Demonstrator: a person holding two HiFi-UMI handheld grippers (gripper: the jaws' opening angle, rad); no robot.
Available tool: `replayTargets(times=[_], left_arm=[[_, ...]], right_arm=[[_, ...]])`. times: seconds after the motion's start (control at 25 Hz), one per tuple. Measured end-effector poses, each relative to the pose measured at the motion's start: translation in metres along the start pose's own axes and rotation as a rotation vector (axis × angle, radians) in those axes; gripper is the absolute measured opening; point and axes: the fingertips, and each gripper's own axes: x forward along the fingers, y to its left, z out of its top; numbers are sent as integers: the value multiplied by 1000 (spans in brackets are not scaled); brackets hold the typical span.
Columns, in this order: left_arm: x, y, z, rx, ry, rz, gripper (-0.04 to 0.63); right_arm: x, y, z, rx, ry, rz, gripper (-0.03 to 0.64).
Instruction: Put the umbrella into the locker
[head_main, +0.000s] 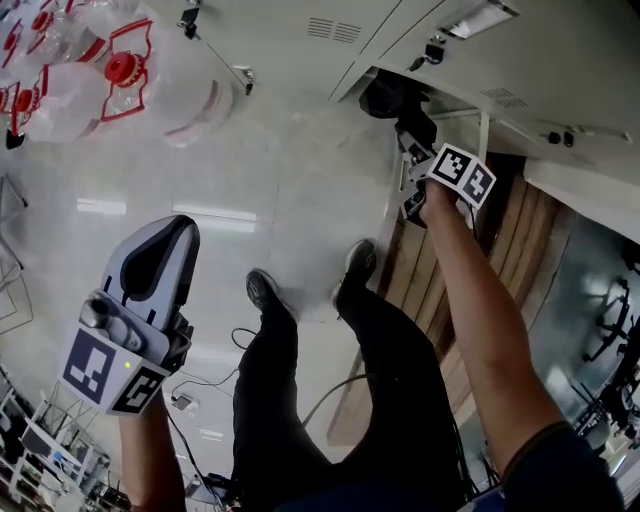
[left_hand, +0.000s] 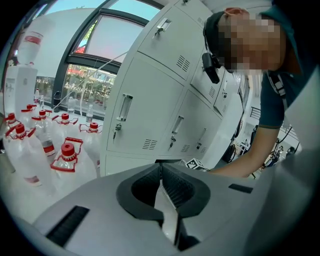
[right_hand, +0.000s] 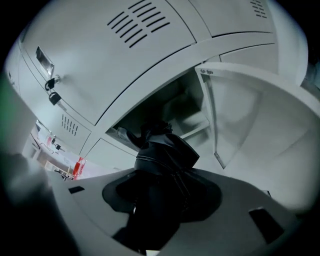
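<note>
My right gripper (head_main: 415, 150) is shut on a black folded umbrella (head_main: 392, 98), held up at the grey locker (head_main: 560, 60) in the upper right of the head view. In the right gripper view the umbrella (right_hand: 165, 155) sticks out past the jaws, its end at the mouth of an open compartment (right_hand: 187, 107) whose door (right_hand: 250, 115) hangs open to the right. My left gripper (head_main: 165, 235) is low at the left, over the floor, shut with nothing in it. In its own view the left gripper's pads (left_hand: 172, 187) meet.
Several big water bottles with red caps (head_main: 120, 70) stand on the floor at the upper left, left of the lockers (left_hand: 150, 110). Wooden planks (head_main: 500, 250) lie under my right arm. My legs and shoes (head_main: 265, 290) are in the middle, with cables (head_main: 330, 390) on the floor.
</note>
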Motion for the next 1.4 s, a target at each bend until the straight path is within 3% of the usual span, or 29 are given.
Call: replayTargets(times=[0.24, 0.48, 1.08, 1.4], left_arm=[[14, 21, -22, -5, 0, 17, 32], [26, 35, -50, -20, 3, 24, 32], [58, 60, -116, -50, -26, 12, 32], [50, 69, -113, -1, -16, 65, 32]], right_arm=[[48, -15, 13, -3, -43, -32, 212], [87, -25, 27, -77, -117, -42, 213], [178, -32, 76, -484, -262, -151, 213], [175, -32, 73, -612, -173, -186, 233]])
